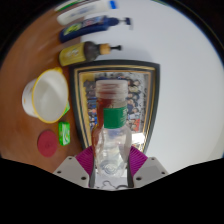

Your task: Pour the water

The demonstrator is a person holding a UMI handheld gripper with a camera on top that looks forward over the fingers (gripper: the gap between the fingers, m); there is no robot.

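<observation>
My gripper (111,160) is shut on a clear plastic water bottle (111,145) with a green cap (115,118); the magenta pads (85,160) press on its sides. The bottle points forward, its cap toward a clear glass cup (108,96) that stands on a dark-framed patterned tray (140,85) just ahead. The cap is on the bottle. I cannot tell whether water is in the cup.
A white bowl with a yellow rim (48,97) sits left of the tray, a red lid (48,142) and a green object (64,132) nearer to me. Beyond the tray lie a yellow bottle (85,52) and other packages (85,20) on the white table.
</observation>
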